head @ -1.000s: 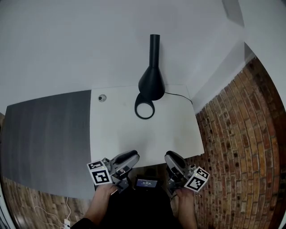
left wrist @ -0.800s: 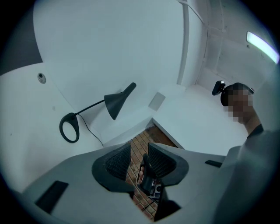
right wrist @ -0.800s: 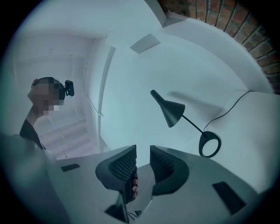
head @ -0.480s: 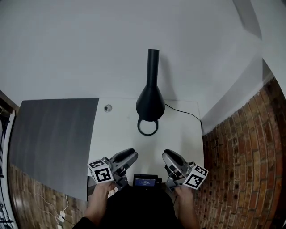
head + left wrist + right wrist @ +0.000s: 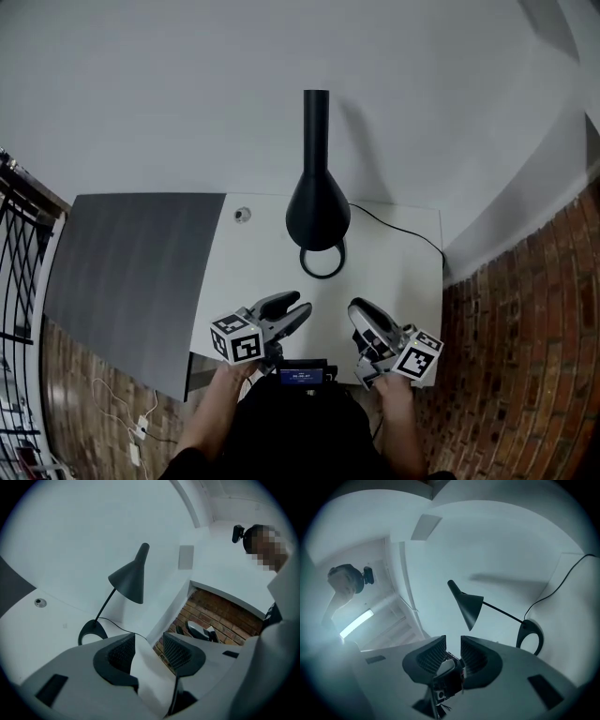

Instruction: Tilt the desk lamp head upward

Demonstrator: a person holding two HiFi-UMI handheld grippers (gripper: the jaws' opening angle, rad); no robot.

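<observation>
the left gripper [image 5: 298,309] is released: its jaws have just been opening and nothing is between them. the right gripper [image 5: 360,309] has its jaws a little apart and also grasps nothing. both are on the near side of the lamp's ring base [image 5: 322,262], the left one a bit to its left, the right one a bit to its right, both well apart from it. the lamp head [image 5: 318,210] sits over the ring base, so it lies straight ahead, between the two grippers; i judge that neither hand is clearly nearer. the head is a black cone. its long axis goes from a narrow tip down to a wide mouth, which faces down toward the ring base. a thin stem [image 5: 105,605] leans up from the ring base to the head. the ring base stands on a white desk [image 5: 403,281], and a cable [image 5: 394,226] leaves the base to the right.
</observation>
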